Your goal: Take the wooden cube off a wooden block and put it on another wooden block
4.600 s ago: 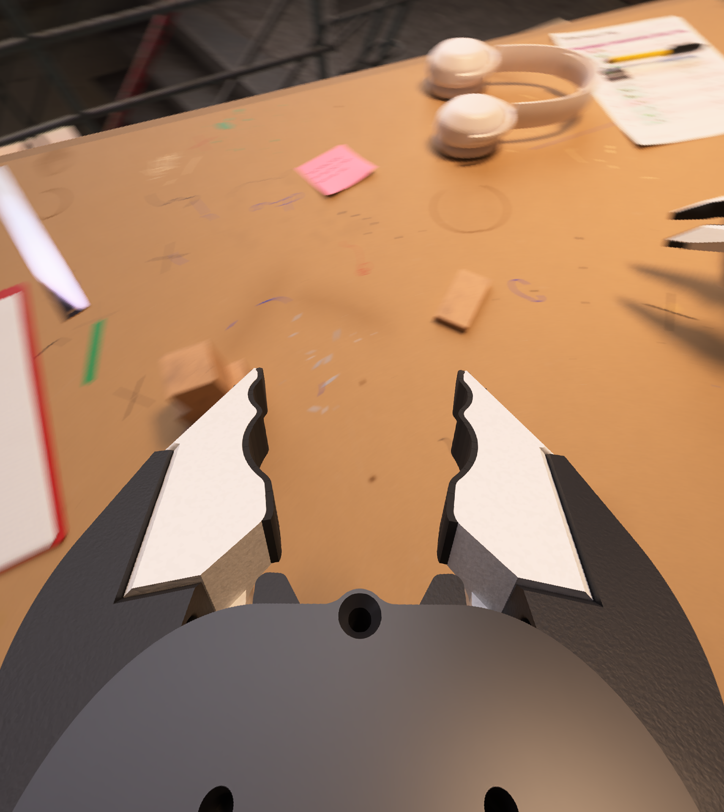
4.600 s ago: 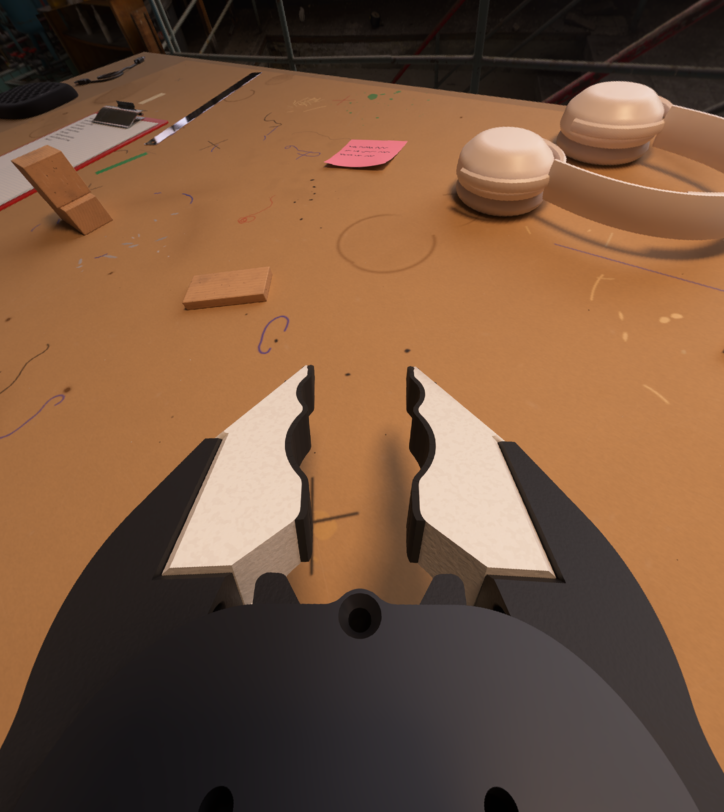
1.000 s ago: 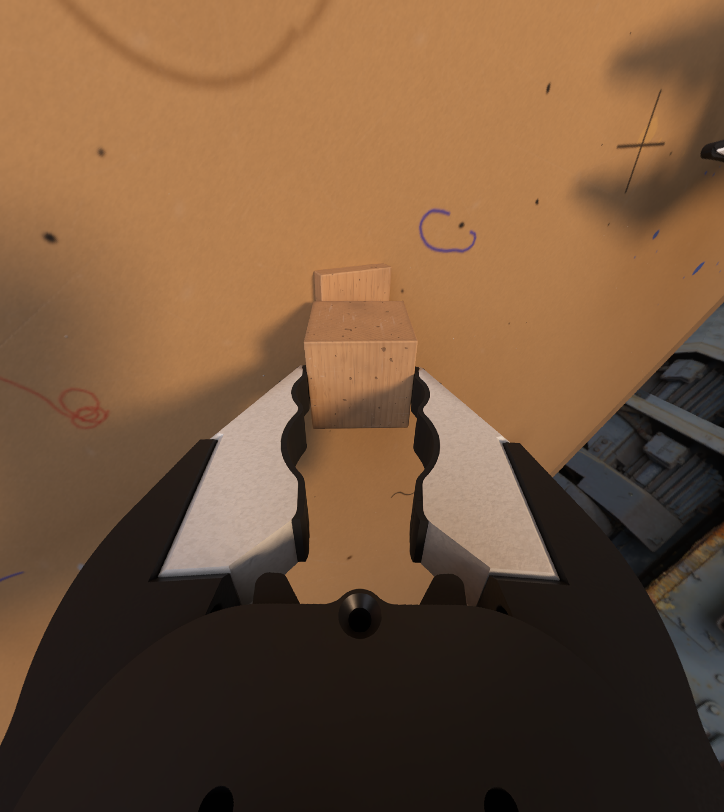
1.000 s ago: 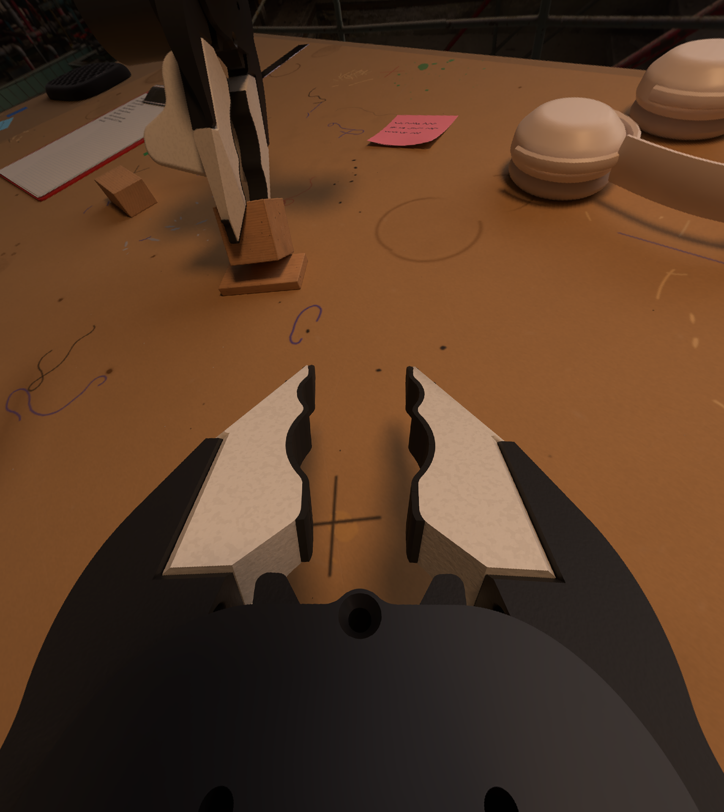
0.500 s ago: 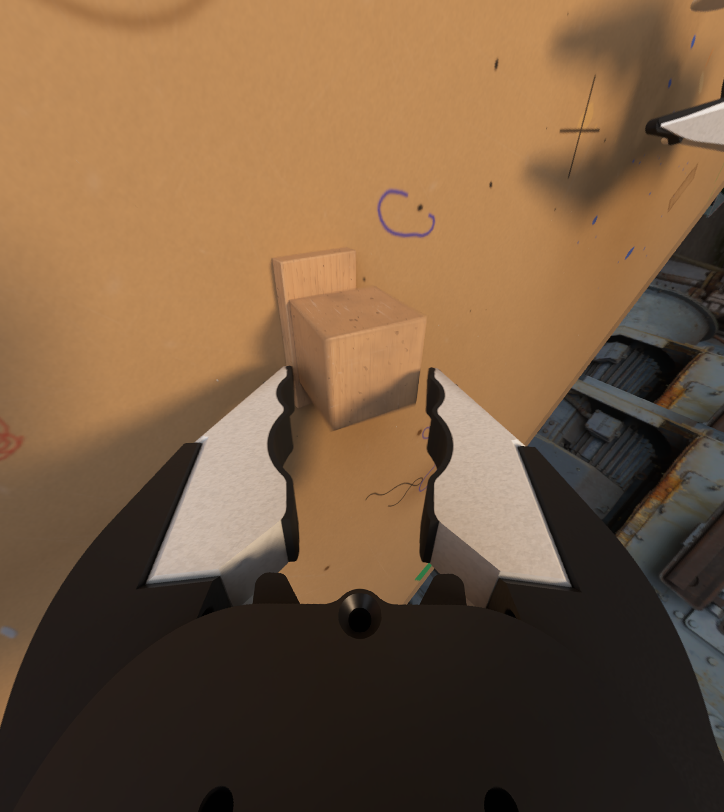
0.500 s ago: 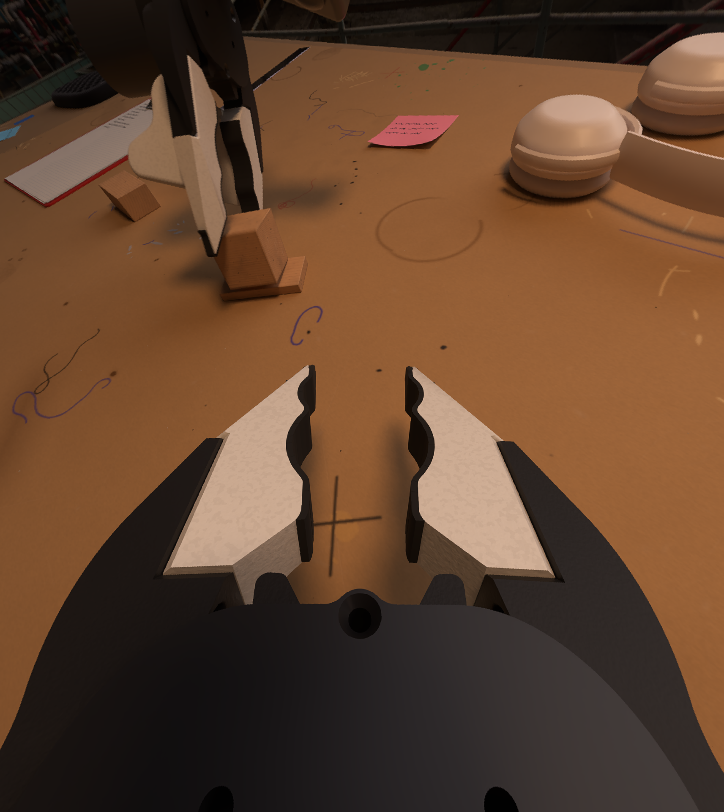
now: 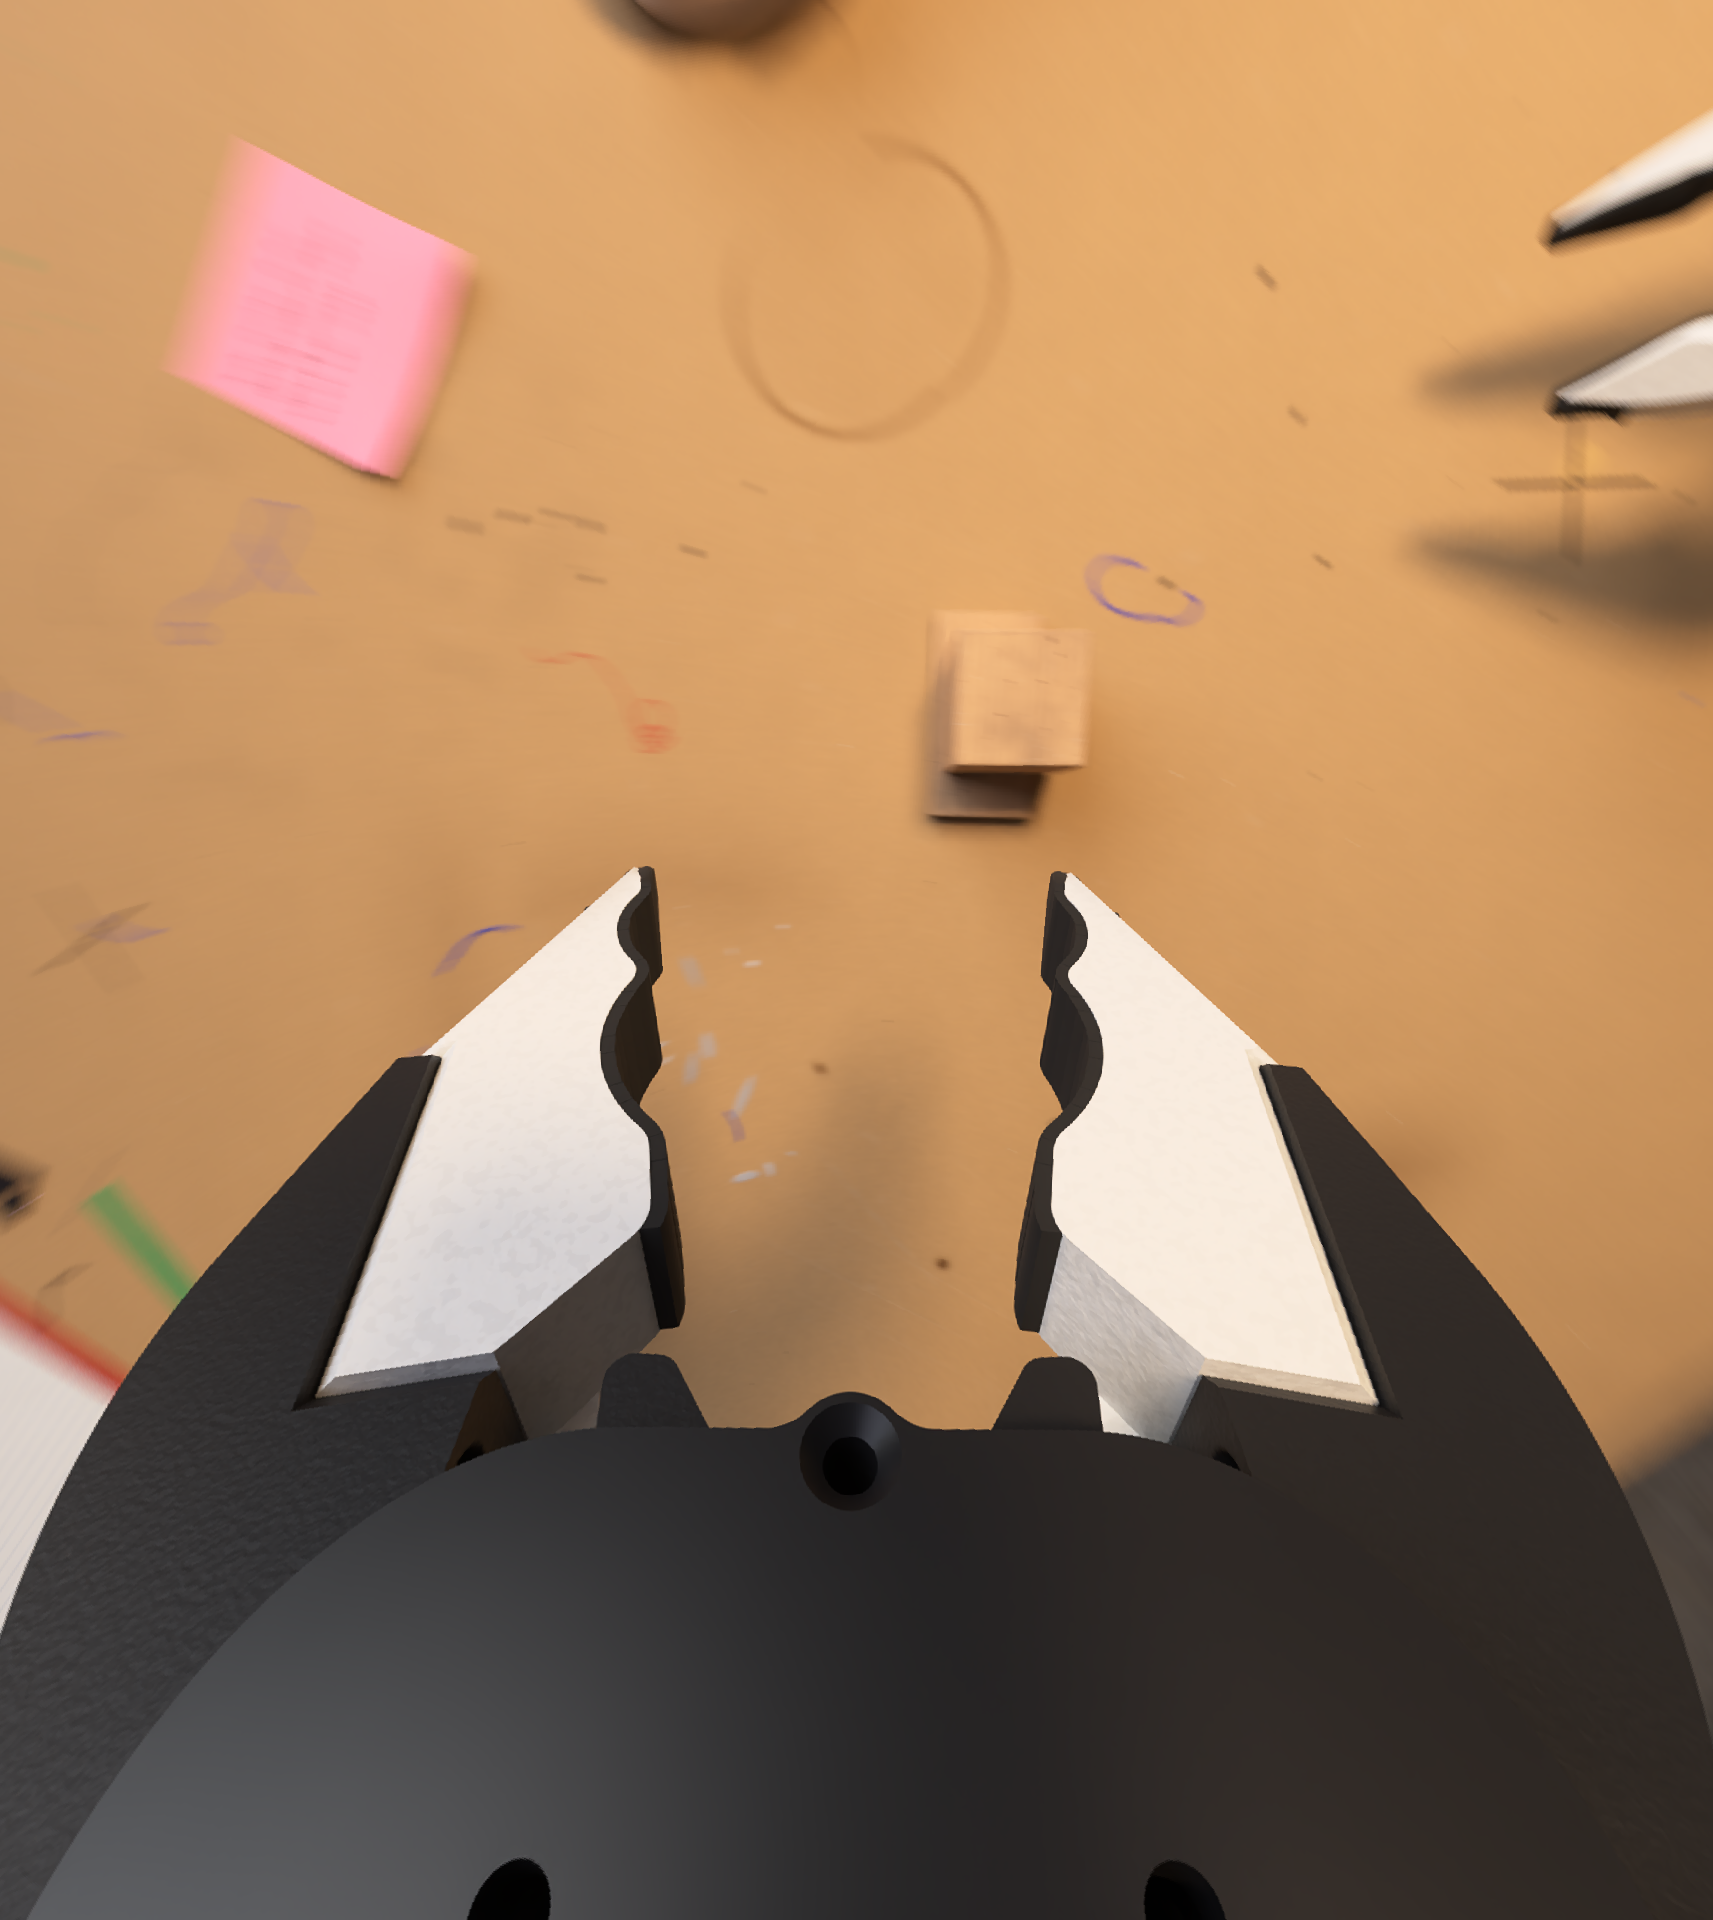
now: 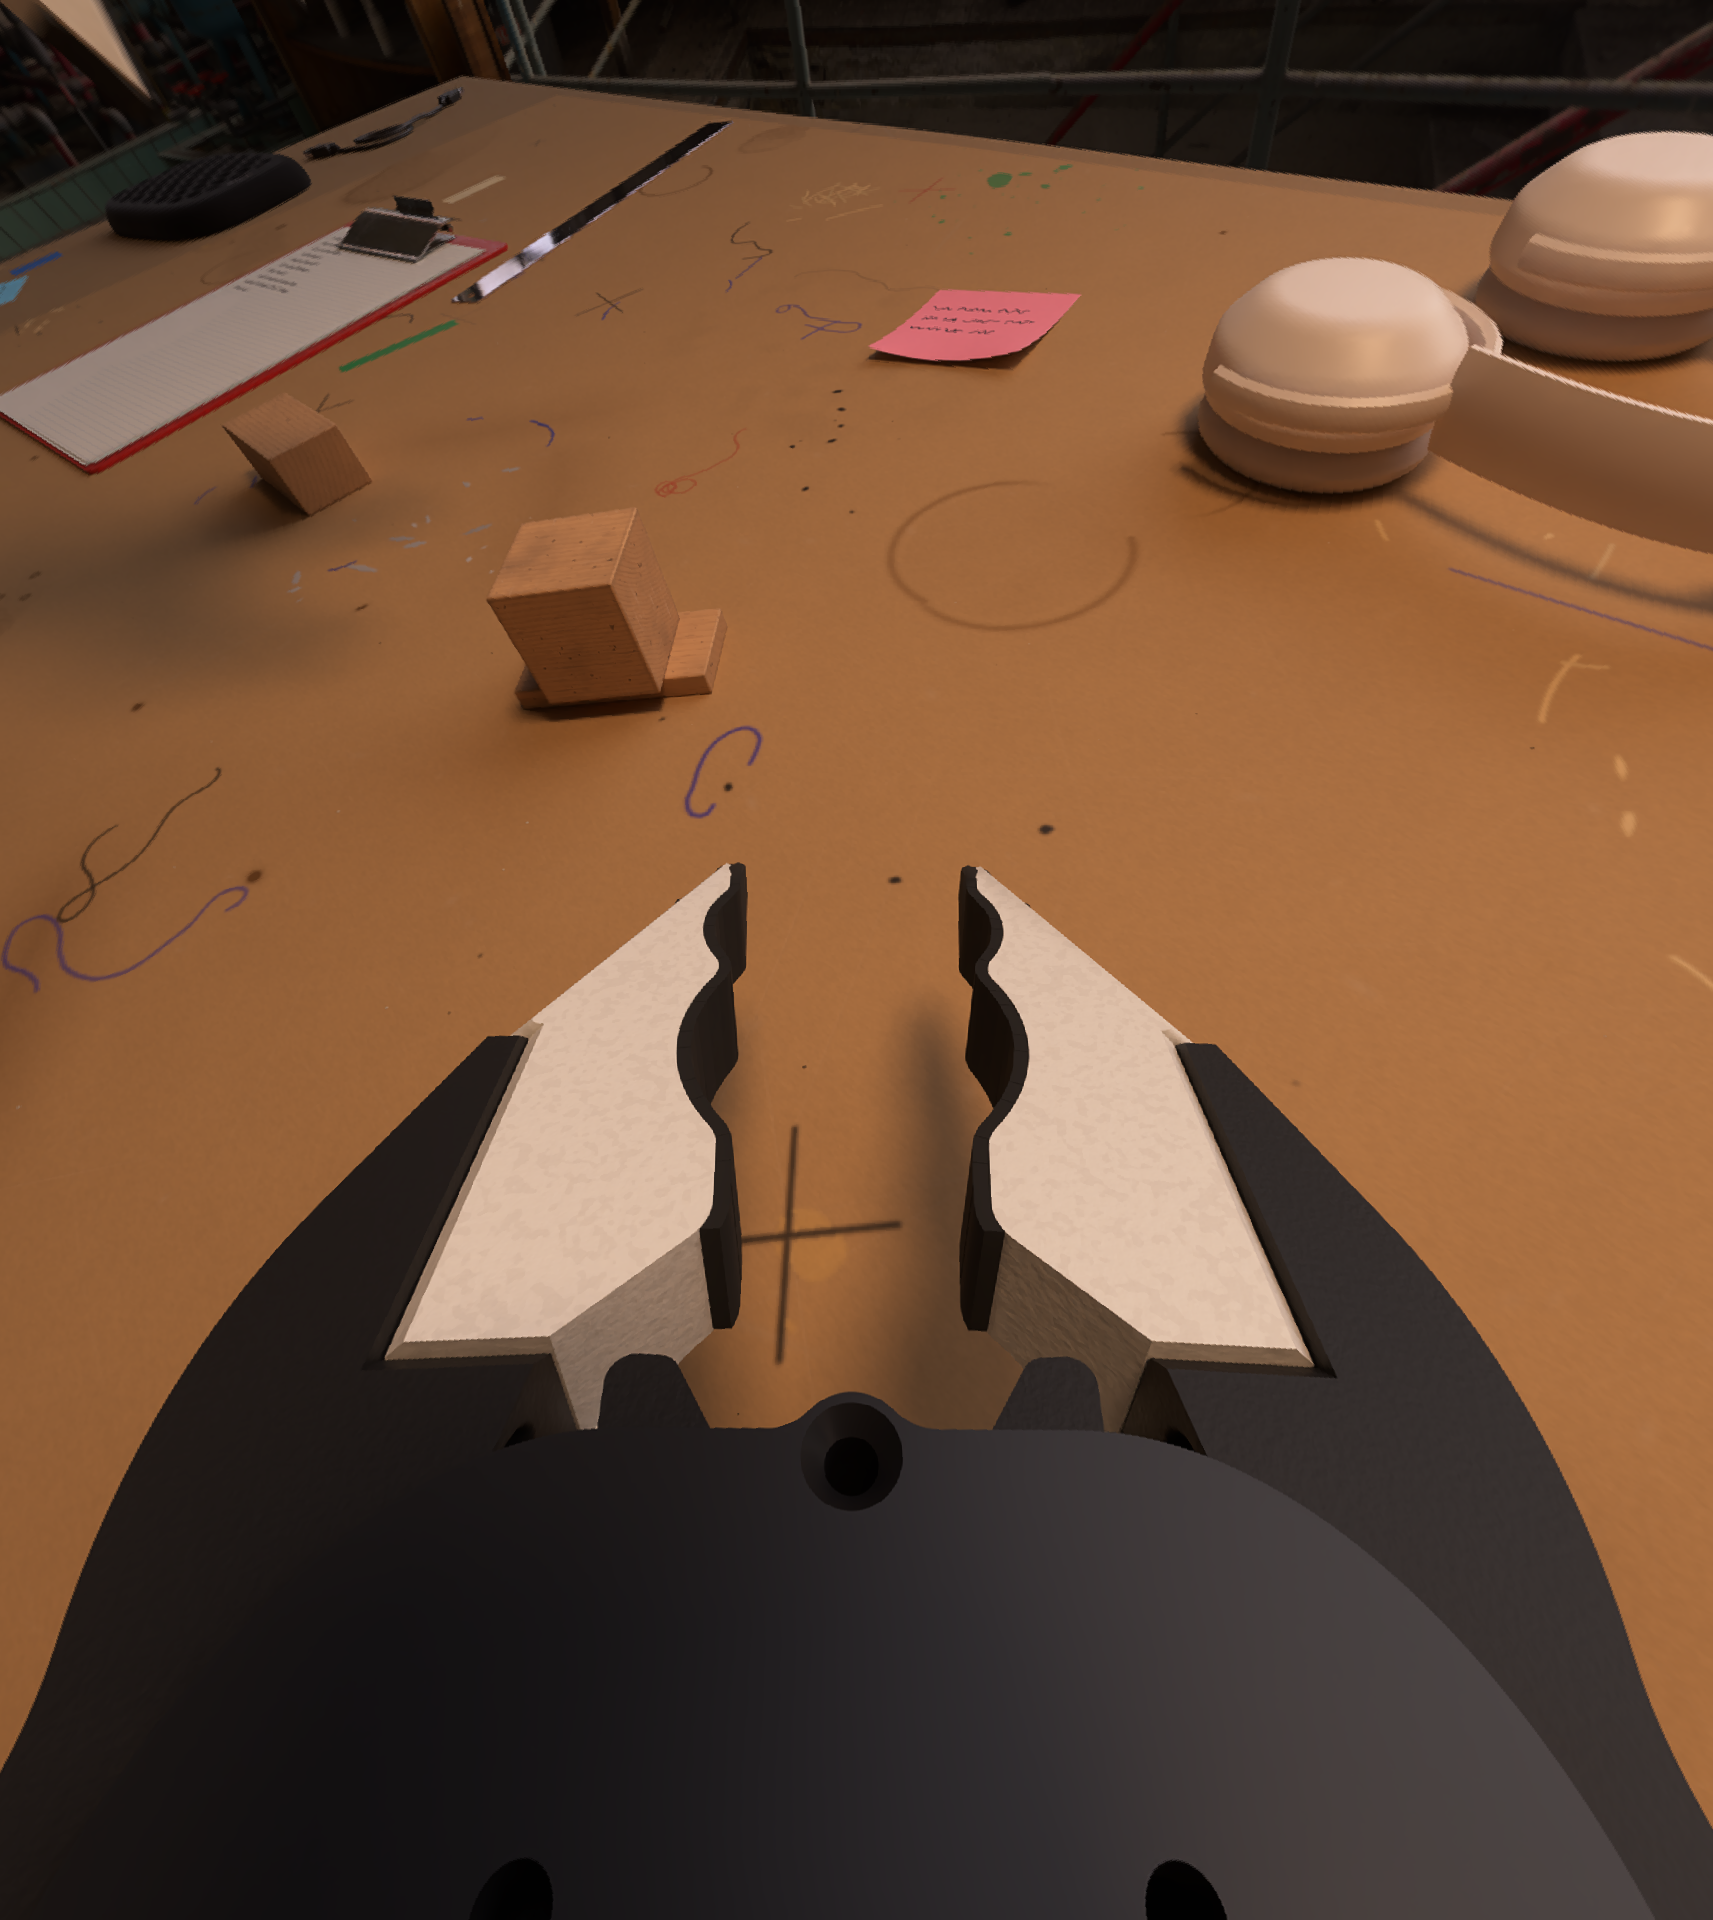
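Note:
The wooden cube (image 8: 582, 603) rests on a flat wooden block (image 8: 696, 649) in the middle of the brown table; it also shows in the left wrist view (image 7: 1018, 696), with the flat block (image 7: 982, 795) peeking out under it. A second wooden block (image 8: 299, 452) lies tilted farther left near the clipboard. My left gripper (image 7: 850, 878) is open and empty, high above the table, back from the cube. My right gripper (image 8: 850, 873) is open and empty, low over the table, short of the cube. The right gripper's fingers (image 7: 1683, 281) show at the far right of the left wrist view.
A pink sticky note (image 8: 971, 324) lies beyond the cube, also in the left wrist view (image 7: 317, 307). Cream headphones (image 8: 1340, 374) sit at the right. A red-edged clipboard (image 8: 239, 332), a metal ruler (image 8: 592, 213) and a dark mouse (image 8: 208, 192) are at the far left.
My left gripper has opened wide, let go of the cube on the flat block and pulled up and away, leaving the right wrist view. The right gripper has not moved.

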You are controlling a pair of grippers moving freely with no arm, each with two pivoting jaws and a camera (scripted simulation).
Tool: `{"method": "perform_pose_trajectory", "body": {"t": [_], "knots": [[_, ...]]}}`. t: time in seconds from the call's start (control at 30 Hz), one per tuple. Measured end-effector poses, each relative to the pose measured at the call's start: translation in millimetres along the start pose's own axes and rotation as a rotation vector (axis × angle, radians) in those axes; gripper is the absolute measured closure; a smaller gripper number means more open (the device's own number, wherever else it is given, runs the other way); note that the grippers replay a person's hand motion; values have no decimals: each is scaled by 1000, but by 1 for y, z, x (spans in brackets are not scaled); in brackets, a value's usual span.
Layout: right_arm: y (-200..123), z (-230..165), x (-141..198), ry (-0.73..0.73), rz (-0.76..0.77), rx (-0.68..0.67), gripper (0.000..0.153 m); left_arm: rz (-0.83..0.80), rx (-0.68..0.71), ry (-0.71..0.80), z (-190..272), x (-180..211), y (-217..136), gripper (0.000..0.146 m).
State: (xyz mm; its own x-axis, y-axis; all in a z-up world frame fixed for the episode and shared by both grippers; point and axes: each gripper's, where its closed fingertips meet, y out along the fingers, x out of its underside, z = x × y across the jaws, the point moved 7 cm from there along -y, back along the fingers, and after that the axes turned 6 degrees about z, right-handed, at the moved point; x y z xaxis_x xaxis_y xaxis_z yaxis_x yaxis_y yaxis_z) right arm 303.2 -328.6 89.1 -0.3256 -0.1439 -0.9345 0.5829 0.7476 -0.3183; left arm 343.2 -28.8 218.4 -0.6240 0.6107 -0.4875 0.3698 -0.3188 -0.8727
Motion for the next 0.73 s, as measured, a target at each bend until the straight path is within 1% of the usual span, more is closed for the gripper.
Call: {"method": "perform_pose_trajectory", "body": {"t": [0.07,0.13,0.23,0.33,0.43,0.53,0.63,0.73], "knots": [[0,-1,0,-9,-2,3,112,169,-240,-4,5,16,-37,71],[1,-1,0,-17,-6,4,112,307,-465,-41,12,43,-67,71],[1,-2,0,-23,-7,5,112,393,-662,-108,24,91,-90,77],[1,-2,0,-26,-7,5,112,451,-716,-209,36,139,-90,84],[0,-3,0,-37,-5,9,111,486,-737,-322,45,183,-77,90],[1,-3,0,-41,-10,12,112,484,-751,-420,51,220,-62,90],[2,-2,1,-27,-19,6,112,465,-713,-456,50,238,-52,89],[3,-1,1,-16,-30,-2,112,453,-701,-482,39,241,-52,87]]}}
